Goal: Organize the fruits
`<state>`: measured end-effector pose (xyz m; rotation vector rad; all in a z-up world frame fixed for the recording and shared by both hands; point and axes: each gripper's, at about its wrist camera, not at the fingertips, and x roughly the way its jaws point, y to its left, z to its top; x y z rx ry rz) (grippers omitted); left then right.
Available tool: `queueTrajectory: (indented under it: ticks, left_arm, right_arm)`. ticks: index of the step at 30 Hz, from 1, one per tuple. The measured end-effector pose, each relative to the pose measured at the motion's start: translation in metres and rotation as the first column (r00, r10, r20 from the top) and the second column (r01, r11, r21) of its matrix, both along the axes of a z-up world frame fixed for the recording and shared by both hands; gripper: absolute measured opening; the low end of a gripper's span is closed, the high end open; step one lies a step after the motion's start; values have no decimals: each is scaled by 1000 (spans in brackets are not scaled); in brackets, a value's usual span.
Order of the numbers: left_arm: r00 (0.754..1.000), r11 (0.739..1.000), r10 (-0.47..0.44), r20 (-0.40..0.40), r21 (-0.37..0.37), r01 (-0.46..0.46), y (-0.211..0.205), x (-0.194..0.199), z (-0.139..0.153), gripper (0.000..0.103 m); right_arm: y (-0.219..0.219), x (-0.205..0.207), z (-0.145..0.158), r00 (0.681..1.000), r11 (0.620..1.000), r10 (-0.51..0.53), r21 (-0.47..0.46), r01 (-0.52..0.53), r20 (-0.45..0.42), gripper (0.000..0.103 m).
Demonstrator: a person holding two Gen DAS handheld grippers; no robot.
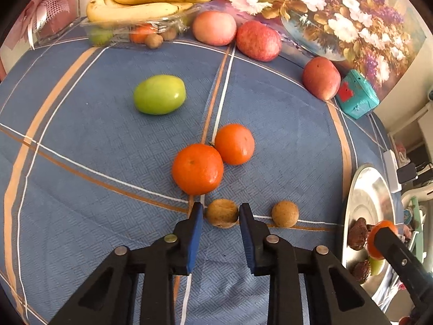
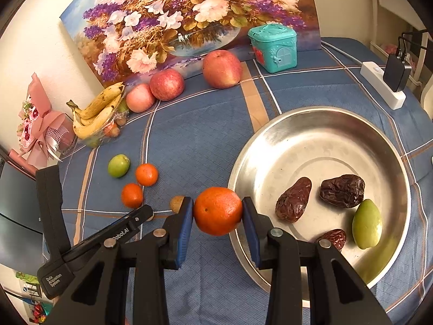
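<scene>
- Right gripper is clamped on a mandarin, pads on its left and right sides, so the fruit rides level. It hangs at the steel bowl's 9 o'clock rim, not yet over the middle. My read: mid-carry, drop-off next.
- Bowl already holds three dates and one green fruit, all in its 3–6 o'clock half. The 9–12 o'clock side is bare, the likely landing spot.
- Left gripper jaws are partly apart, straddling a small brown nut-like fruit. Pads sit just beside it on either side; contact can't be told. Looks like a pre-grasp, lined up while the right unloads.
- Second brown fruit lies at 3 o'clock of the first, near but apart.
- Two loose mandarins touch each other at 12 o'clock of the left jaws; a green fruit on the cloth lies farther out at 11.
- Three apples are lined along the painting at the far edge; bananas rest on a clear tray at 11 o'clock.
- Risk: round fruit may roll on the tablecloth if nudged during closing.
</scene>
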<state>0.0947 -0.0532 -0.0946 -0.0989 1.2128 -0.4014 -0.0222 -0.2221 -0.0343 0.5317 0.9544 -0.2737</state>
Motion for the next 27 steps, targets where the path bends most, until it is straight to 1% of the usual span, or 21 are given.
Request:
queueTrajectory:
  ticks: [4,8,16,19,23,25,27]
  left_arm:
    - [1000,999,13,-1,-32,-13,6,-1,4,27]
    - [1000,999,4,15,-44,-3,3,-3,12,27]
    - [999,995,-22,30,-100,25,-2,-8,28,26]
    - [998,992,-52,42,-116,56,-10,-14,37,26]
    - [989,982,-128,72,-128,136,-28,-26,52,27]
    - [981,973,-174,84,-137,184,-39,-34,58,27]
    - [967,959,-235,100,-138,247,-54,-46,64,27]
  right_arm:
    - [-3,-2,1,1000,1000,-14,7,14,6,38]
    - [-10,-7,1,999,999,-44,29,44,9,38]
    - [-41,-23,-2,990,987,-143,73,141,10,38]
    - [-54,-30,-5,982,980,-188,70,188,-6,38]
    - [-69,-40,-7,971,969,-239,61,241,-26,38]
    - [-75,-45,-8,965,963,-259,62,261,-33,38]
    - [-80,-49,-10,961,959,-274,69,276,-39,38]
